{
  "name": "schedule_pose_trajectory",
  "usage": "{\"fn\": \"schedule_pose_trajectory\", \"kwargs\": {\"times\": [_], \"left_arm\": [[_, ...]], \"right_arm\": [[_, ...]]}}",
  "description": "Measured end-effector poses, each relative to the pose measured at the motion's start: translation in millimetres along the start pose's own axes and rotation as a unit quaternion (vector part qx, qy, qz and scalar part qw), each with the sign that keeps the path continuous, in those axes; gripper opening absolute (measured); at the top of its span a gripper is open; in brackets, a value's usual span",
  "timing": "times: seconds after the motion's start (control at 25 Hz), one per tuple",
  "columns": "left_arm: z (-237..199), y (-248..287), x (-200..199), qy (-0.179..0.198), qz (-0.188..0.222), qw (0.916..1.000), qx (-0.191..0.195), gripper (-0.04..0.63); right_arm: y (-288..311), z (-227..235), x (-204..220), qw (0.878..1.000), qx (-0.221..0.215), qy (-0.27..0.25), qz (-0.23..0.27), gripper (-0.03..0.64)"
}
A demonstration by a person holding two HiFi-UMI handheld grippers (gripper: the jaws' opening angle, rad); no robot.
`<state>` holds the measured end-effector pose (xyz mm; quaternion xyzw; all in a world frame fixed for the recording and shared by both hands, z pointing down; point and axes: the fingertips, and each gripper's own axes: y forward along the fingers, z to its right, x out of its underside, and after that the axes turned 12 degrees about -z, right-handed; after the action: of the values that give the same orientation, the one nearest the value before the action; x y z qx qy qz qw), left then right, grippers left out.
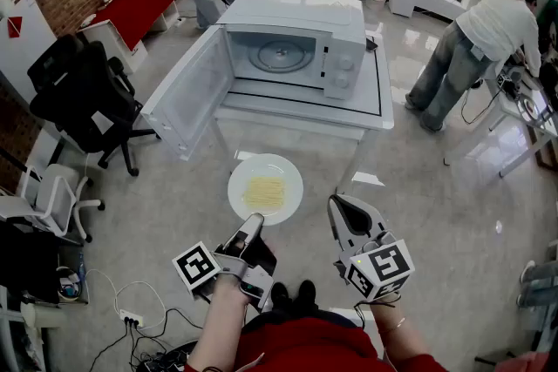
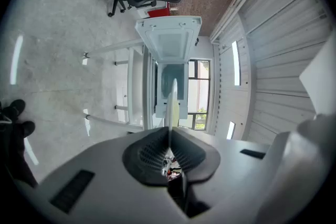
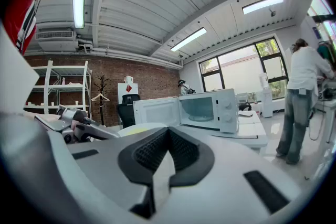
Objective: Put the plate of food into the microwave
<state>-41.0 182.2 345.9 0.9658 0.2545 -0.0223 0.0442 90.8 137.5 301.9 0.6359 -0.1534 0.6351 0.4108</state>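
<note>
Head view: plate (image 1: 265,189) of yellow food hangs at the centre of the frame, over the floor and short of the table (image 1: 377,113). Left gripper (image 1: 254,222) pinches its near rim from the lower left. Right gripper (image 1: 339,205) sits just beside the plate at lower right, clear of it. Microwave (image 1: 292,57) stands at upper centre, its door (image 1: 187,96) swung wide to the left and its turntable (image 1: 281,55) bare.

Left gripper view: the plate shows edge-on as a thin pale line rising from between the pads, which are clamped on the rim. The open microwave lies straight beyond it at centre frame, turned on its side. Since only one edge is gripped, I judge the far side will want to droop. Carrying it forward slowly and level should stop the food sliding.

Right gripper view: the jaws are pressed together on nothing. The plate is a pale arc just behind them on the left, and the microwave cavity faces in from centre right. This free gripper could steady the plate from below or at the opposite rim.

To do the step well, the plate should go in over the table edge, to the right of the door, and clear the cavity's sill before it is lowered onto the turntable.
</note>
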Motion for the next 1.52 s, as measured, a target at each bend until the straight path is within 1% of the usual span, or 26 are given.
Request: {"fn": "schedule_pose_trajectory", "kwargs": {"times": [0.4,0.64,0.72,1.08,1.52], "left_arm": [[1,5,-2,0.001,0.002,1.0,0.001,0.021],[0,9,-2,0.0,0.004,1.0,-0.002,0.021],[0,10,-2,0.001,0.004,1.0,-0.003,0.021],[-2,23,3,0.0,0.006,1.0,-0.008,0.021],[3,45,12,0.008,0.011,0.9999,-0.003,0.021]], "right_arm": [[3,5,2,1.0,-0.003,0.001,-0.005,0.014],[4,1,-2,1.0,-0.029,0.001,0.008,0.015],[4,1,-1,1.0,-0.031,0.001,0.007,0.015],[2,23,6,0.999,-0.029,0.025,-0.001,0.015],[-6,46,4,0.999,-0.034,0.027,0.006,0.015]]}}
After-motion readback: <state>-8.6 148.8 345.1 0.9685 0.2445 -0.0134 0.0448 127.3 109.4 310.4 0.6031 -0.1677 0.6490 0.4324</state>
